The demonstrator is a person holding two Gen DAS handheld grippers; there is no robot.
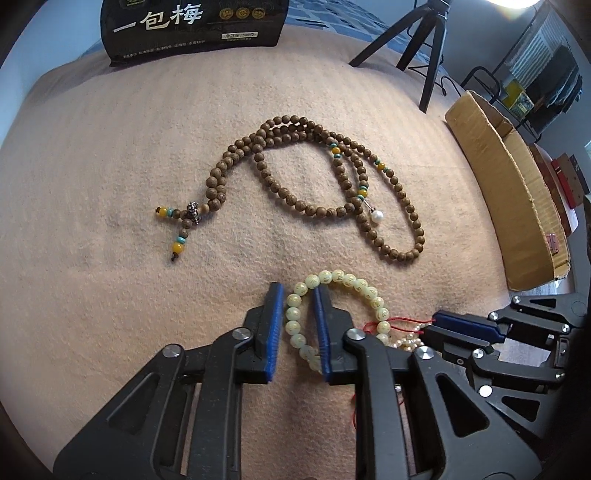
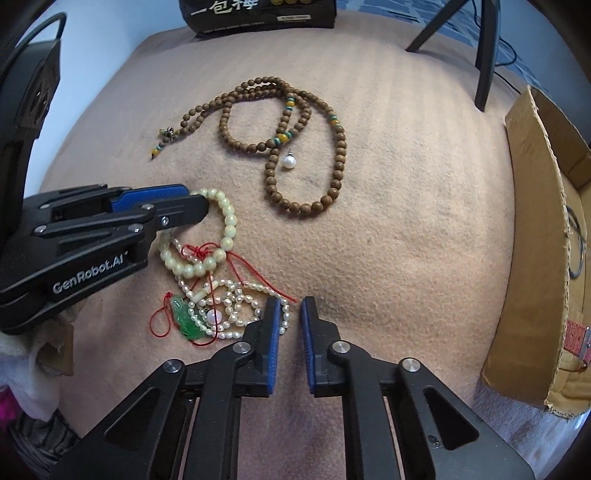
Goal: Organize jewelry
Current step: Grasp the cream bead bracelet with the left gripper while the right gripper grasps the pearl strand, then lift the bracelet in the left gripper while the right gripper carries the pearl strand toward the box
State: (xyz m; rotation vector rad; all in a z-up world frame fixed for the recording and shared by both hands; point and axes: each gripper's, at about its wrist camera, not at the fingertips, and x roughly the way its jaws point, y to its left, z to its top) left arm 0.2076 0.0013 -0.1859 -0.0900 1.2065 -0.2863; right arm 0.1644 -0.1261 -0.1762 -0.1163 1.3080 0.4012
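A pale cream bead bracelet [image 1: 354, 286] lies on the tan cloth; my left gripper [image 1: 298, 291] straddles its left side, jaws part open around the beads, not clamped. In the right wrist view the bracelet [image 2: 229, 225] sits at the left gripper's tip [image 2: 192, 201]. A tangle of small pearl strands [image 2: 236, 306], red cord and a green jade pendant [image 2: 186, 319] lies just below it. My right gripper [image 2: 290, 301] is slightly open, its left finger at the edge of the pearl strands. A long brown wooden bead necklace [image 1: 314, 184] with a white pearl drop [image 1: 376, 216] lies farther out.
A cardboard box [image 1: 509, 206] stands along the right edge of the cloth, also in the right wrist view [image 2: 535, 240]. A black snack bag [image 1: 192, 29] stands at the far edge. Tripod legs [image 1: 428, 51] stand at the far right.
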